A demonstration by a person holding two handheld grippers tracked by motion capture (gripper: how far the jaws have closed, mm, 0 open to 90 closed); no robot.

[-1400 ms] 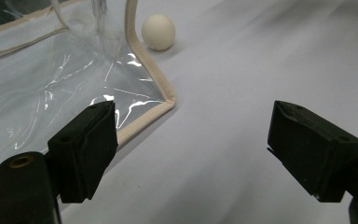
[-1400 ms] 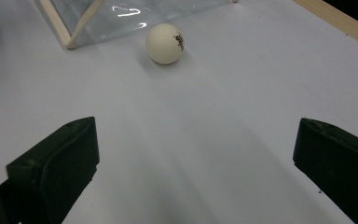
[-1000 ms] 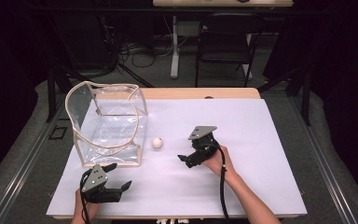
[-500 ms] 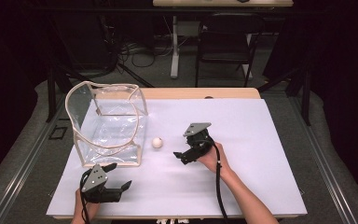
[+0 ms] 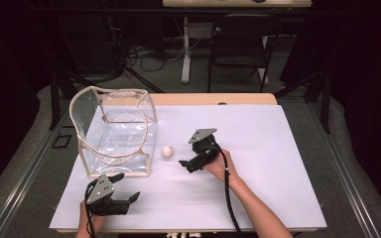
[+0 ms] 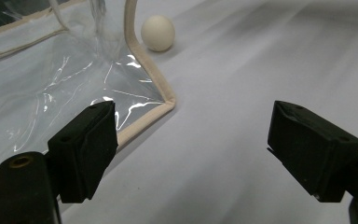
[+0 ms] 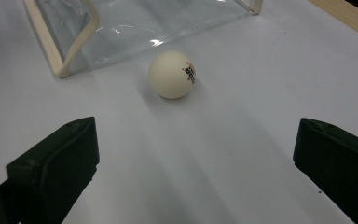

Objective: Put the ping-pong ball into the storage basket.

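Ball's near side: bare white table (image 5: 258, 148) lies between the ball (image 5: 166, 151) and the wide-jawed right gripper (image 5: 187, 164).
Ball's far side: clear bag (image 5: 114, 130) stands just beside it.
Left gripper (image 5: 129, 197): bag corner close ahead, open table alongside.

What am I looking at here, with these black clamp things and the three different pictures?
A person sits at a table covered in white and holds a hand tool in each hand. Each tool ends in two black jaws that open and shut like tongs. The high view looks down from above: the left gripper is near the table's front edge, the right gripper farther in. The other two pictures come from small cameras riding on each tool, looking out between its jaws. On the table lie a clear plastic bag with beige trim and a small white ball beside it. Both sets of jaws are open and hold nothing; the right one points at the ball.
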